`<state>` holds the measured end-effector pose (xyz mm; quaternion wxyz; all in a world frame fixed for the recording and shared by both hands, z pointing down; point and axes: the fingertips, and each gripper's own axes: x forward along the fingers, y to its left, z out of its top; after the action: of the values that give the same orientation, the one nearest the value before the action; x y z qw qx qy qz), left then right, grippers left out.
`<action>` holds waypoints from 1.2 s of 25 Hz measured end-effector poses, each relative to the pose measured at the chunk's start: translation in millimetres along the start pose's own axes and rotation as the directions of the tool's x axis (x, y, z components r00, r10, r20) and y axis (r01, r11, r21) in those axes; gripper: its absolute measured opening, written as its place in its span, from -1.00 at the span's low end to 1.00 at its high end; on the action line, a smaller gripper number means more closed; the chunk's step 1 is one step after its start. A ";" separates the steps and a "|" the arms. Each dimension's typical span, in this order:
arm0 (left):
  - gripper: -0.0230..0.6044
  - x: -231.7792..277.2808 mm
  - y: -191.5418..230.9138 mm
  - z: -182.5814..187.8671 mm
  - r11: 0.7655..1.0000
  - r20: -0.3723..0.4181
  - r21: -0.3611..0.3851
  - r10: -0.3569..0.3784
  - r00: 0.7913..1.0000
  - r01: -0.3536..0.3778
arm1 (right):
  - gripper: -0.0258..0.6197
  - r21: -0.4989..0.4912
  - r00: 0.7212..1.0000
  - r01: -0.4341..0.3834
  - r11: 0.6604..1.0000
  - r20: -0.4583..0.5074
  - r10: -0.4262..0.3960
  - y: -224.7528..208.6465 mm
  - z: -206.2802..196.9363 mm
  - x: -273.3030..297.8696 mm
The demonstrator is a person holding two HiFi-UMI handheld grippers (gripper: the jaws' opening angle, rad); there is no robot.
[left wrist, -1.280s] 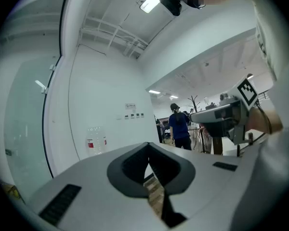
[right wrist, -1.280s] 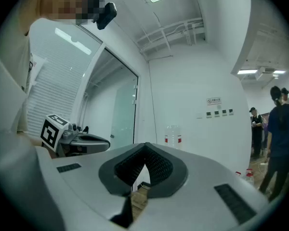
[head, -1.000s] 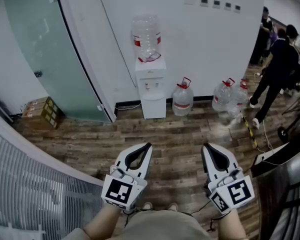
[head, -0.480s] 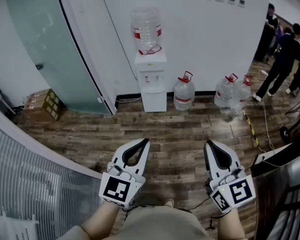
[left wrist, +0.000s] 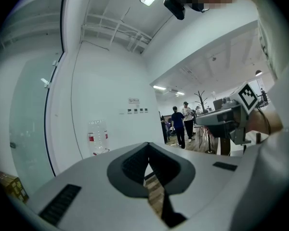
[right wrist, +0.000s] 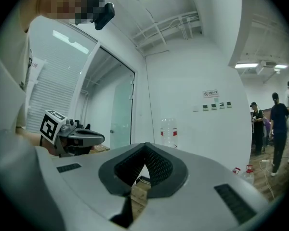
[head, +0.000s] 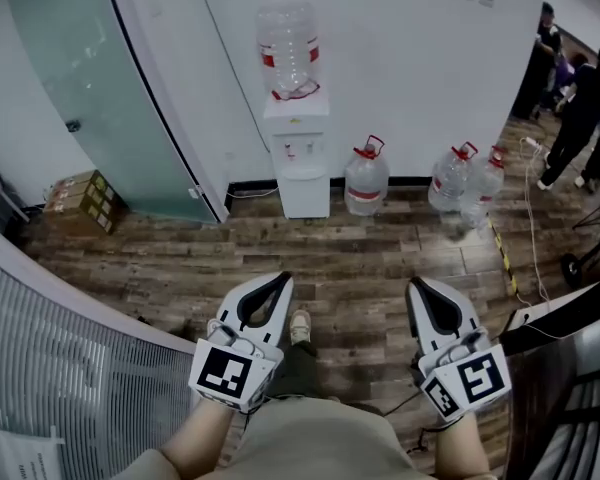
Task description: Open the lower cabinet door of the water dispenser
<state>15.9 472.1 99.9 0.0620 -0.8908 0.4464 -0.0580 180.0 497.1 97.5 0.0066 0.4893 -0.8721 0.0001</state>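
The water dispenser (head: 298, 158) stands against the far white wall (head: 420, 78), well apart from both grippers across the wooden floor (head: 360, 258). An inverted bottle (head: 288, 53) sits on top of it, and the lower cabinet door (head: 304, 196) is the white panel at its foot, shut. The left gripper (head: 283, 279) and right gripper (head: 415, 285) are held level in the near foreground, each with its jaws brought together and nothing between them.

The door is probably a light, thin panel on a side hinge, stiff enough to swing as one piece and likely held by a weak catch. Its smooth face would be slippery, so the free edge or a finger recess is the place to take it, pulling gently because the bottle makes the unit top-heavy.

No handle, recess or hinge side can be made out at this range. In both gripper views the jaws cover the cabinet and only the bottle shows. Water jugs (head: 365, 183) stand to the right of the dispenser, and people (head: 580, 118) are partly cut off at the far right
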 end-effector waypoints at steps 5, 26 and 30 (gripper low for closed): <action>-0.91 30.4 19.6 -12.1 1.000 0.008 0.003 -0.003 1.000 0.003 | -0.91 -0.005 1.000 -0.007 1.000 -0.008 0.007 -13.2 -14.8 28.3; -0.91 211.3 238.6 -37.6 0.999 -0.040 -0.033 -0.027 0.999 0.026 | -0.90 0.016 0.995 -0.036 0.999 -0.094 0.037 -91.1 -12.5 308.6; -0.91 257.4 297.4 -45.2 0.999 -0.045 -0.044 -0.028 0.999 0.026 | -0.90 -0.014 0.987 -0.057 0.998 -0.149 0.054 -107.3 -11.9 379.6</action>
<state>-72.7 86.3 108.5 0.0318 -0.8964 0.4367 -0.0695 73.8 117.3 113.1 0.0760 0.4635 -0.8824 0.0286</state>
